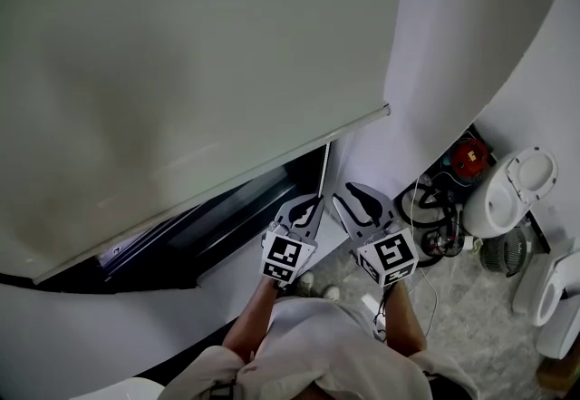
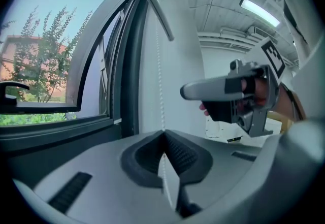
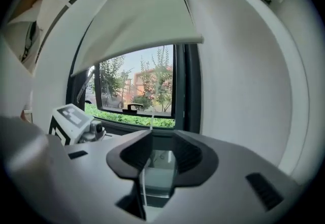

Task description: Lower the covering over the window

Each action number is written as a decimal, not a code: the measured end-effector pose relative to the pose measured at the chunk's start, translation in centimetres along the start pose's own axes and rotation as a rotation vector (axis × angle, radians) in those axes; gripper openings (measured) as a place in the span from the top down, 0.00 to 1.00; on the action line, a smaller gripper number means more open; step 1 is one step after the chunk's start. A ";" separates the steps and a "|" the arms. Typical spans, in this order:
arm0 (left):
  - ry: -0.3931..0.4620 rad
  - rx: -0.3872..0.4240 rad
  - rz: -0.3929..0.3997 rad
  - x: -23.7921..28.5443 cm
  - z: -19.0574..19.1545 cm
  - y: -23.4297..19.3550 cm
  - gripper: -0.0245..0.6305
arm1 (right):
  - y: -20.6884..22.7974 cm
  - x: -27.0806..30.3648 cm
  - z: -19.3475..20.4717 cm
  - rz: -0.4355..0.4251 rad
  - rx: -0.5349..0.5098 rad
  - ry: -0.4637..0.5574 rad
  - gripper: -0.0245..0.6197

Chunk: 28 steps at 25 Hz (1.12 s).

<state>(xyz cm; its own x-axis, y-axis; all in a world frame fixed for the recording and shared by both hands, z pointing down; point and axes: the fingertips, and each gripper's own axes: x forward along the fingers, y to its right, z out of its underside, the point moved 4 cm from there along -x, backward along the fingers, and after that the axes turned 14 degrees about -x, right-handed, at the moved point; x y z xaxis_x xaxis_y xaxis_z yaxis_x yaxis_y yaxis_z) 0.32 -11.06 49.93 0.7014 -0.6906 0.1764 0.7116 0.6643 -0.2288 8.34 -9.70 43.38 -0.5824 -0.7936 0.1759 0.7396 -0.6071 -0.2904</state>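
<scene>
The pale roller blind hangs over the dark window, and its bottom bar slants across the head view. A thin white bead chain drops from the bar's right end. My left gripper is shut on that chain, which runs straight up from the closed jaws. Just to the right, my right gripper stands open. The chain passes through its gap close to the left jaw, with neither pad pressing on it. The right gripper also shows in the left gripper view.
A white wall rises right of the window. On the floor at the right lie coiled cables, a red device and white appliances. The window handle and trees show through the glass.
</scene>
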 end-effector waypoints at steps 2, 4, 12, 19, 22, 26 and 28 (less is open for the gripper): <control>-0.001 0.002 -0.001 -0.1 0.0 0.0 0.94 | 0.3 0.1 -2.0 0.001 -0.029 0.042 0.77; 0.000 0.002 -0.002 -0.2 0.0 0.0 0.94 | 0.6 0.3 -4.0 0.002 -0.059 0.085 0.77; 0.007 -0.002 -0.009 -0.2 0.1 0.1 0.94 | 1.4 1.9 -8.8 -0.010 -0.126 0.198 0.78; 0.017 -0.005 -0.015 -0.4 0.2 -0.2 0.94 | 1.3 3.0 -10.3 -0.003 -0.133 0.238 0.82; 0.023 -0.005 -0.015 -0.2 0.2 -0.2 0.94 | 1.4 3.0 -10.5 0.025 -0.111 0.265 0.95; 0.022 -0.002 -0.019 0.4 0.0 -0.6 0.94 | 1.9 3.7 -10.1 0.075 -0.066 0.305 0.97; 0.001 0.003 -0.026 0.8 0.4 -1.0 0.94 | 2.0 4.5 -9.5 0.083 -0.069 0.293 0.97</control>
<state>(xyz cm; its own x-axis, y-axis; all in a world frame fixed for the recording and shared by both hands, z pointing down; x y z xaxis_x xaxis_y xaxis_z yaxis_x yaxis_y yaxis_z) 0.22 -12.15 50.67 0.6828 -0.7078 0.1814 0.7296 0.6470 -0.2216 4.00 -14.09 34.64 -0.6011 -0.7891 -0.1263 0.7696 -0.5291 -0.3575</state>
